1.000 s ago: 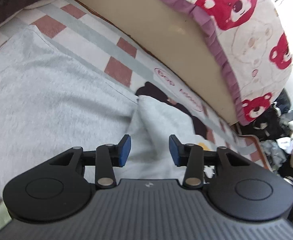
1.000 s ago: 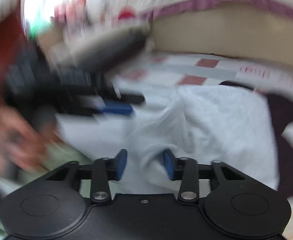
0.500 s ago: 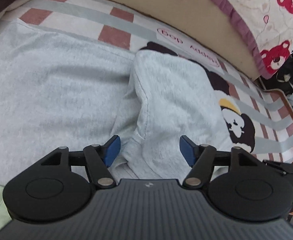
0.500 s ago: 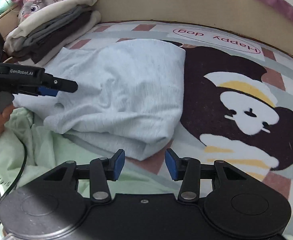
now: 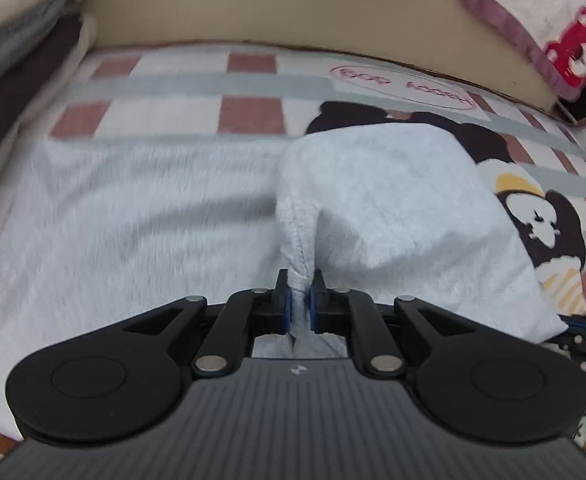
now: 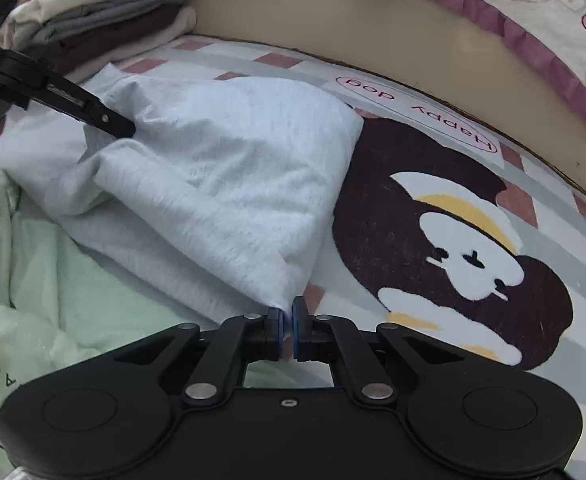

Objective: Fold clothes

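A light grey garment (image 5: pixel 133 216) lies partly folded on a cartoon-dog blanket; it also shows in the right wrist view (image 6: pixel 229 184). My left gripper (image 5: pixel 300 292) is shut on a bunched edge of the garment near its fold. In the right wrist view the left gripper (image 6: pixel 127 130) bites the cloth at the left. My right gripper (image 6: pixel 287 322) is shut on the garment's near corner, and the cloth stretches between the two grippers.
A stack of folded clothes (image 6: pixel 105 20) sits at the back left. A pale green garment (image 6: pixel 53 304) lies at the near left. A tan mattress side (image 6: pixel 413 40) under a bear-print cover (image 5: pixel 533 8) borders the far side. The dog print (image 6: pixel 465 248) is to the right.
Both grippers were open and are now shut on the grey garment: the left on its bunched edge, the right on the near corner. The cloth is now pulled taut between them.
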`<state>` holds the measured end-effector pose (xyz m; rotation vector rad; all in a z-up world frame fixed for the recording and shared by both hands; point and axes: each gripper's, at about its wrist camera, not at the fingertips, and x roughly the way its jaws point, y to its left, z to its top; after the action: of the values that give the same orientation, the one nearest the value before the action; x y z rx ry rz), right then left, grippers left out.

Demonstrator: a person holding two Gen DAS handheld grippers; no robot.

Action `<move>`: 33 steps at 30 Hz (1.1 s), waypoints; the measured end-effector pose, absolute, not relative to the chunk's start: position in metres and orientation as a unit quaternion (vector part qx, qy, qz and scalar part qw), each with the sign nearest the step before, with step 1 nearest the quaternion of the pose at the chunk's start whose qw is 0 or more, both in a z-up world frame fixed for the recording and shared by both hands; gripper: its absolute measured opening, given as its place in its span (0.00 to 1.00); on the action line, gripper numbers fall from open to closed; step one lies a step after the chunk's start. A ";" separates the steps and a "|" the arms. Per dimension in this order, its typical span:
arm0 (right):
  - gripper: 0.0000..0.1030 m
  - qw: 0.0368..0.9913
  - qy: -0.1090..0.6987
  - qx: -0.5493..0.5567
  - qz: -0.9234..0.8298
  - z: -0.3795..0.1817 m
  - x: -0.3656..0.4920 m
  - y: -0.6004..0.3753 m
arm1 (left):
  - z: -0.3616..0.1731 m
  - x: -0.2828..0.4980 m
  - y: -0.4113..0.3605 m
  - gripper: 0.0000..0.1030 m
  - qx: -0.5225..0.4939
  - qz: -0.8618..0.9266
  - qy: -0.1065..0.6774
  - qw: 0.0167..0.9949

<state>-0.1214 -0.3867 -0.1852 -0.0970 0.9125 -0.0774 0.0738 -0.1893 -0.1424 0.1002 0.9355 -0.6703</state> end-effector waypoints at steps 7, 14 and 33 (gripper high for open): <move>0.17 0.906 0.413 -0.098 0.002 -0.165 -0.136 -0.367 | -0.112 0.043 -0.157 0.34 0.020 -0.355 0.402 0.844; 0.16 0.896 0.410 -0.165 0.030 -0.164 -0.136 -0.350 | -0.118 -0.005 -0.191 0.42 0.176 -0.426 0.384 0.800; 0.03 0.902 0.432 -0.012 -0.006 -0.184 -0.119 -0.389 | -0.123 -0.010 -0.211 0.08 0.214 -0.342 0.356 0.843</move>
<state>-0.1187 -0.3893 -0.1842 -0.0249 0.8941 -0.0130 -0.0103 -0.2105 -0.1227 0.4516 0.7526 -0.7230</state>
